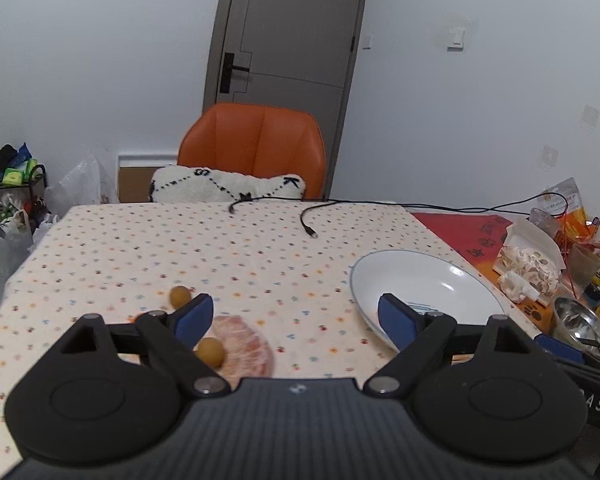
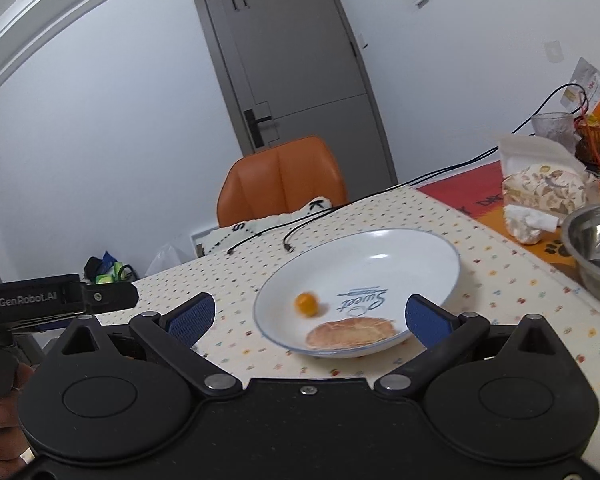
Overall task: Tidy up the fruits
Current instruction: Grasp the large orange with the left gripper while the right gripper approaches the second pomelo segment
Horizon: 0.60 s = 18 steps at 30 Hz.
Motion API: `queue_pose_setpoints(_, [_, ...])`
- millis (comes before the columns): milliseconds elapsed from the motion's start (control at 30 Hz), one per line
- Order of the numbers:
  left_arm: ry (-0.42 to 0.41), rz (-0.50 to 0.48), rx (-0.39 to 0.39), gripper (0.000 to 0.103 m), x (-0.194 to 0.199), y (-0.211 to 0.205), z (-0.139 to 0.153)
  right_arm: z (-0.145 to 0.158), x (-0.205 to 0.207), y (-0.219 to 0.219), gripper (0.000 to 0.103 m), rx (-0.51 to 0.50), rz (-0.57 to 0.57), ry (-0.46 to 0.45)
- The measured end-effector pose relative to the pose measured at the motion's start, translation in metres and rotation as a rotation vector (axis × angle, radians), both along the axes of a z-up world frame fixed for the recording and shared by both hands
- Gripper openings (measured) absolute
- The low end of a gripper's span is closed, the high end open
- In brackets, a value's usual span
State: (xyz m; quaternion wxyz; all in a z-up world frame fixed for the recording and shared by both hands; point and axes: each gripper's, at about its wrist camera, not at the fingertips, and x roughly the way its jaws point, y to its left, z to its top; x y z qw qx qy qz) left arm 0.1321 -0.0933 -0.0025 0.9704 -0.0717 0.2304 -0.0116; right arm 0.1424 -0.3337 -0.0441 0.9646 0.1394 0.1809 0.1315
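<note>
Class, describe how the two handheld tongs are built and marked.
Both the left tongs and the right tongs have black linkage arms with silver pivot pins, round black housings and blue finger pads. The left unit's side reads "GenRobot.AI".

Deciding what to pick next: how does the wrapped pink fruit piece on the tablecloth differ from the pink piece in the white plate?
The wrapped piece lies on the tablecloth between the open left gripper fingers, a small tan fruit against it. The plated piece sits inside the white plate, apart from the small orange fruit. The first shows crinkled film; the second looks blurred. Both are flat pinkish slices.
</note>
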Motion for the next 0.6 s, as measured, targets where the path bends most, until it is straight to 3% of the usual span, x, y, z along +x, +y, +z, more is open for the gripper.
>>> queue_pose_setpoints(167, [-0.002,0.023,-0.008,0.088,-0.009,0.018,0.003,0.001,-0.001,0.013,0.103,-0.012,0.038,0.017])
queue_pose_setpoints(333, [-0.005,0.033,-0.005,0.088,-0.017,0.034,0.004,0.000,-0.002,0.021,0.103,0.051,0.127,0.041])
queue_pose_setpoints(600, [0.012,0.049,-0.043,0.088,-0.026,0.058,-0.006,-0.003,-0.004,0.048,0.103,0.008,0.181,0.069])
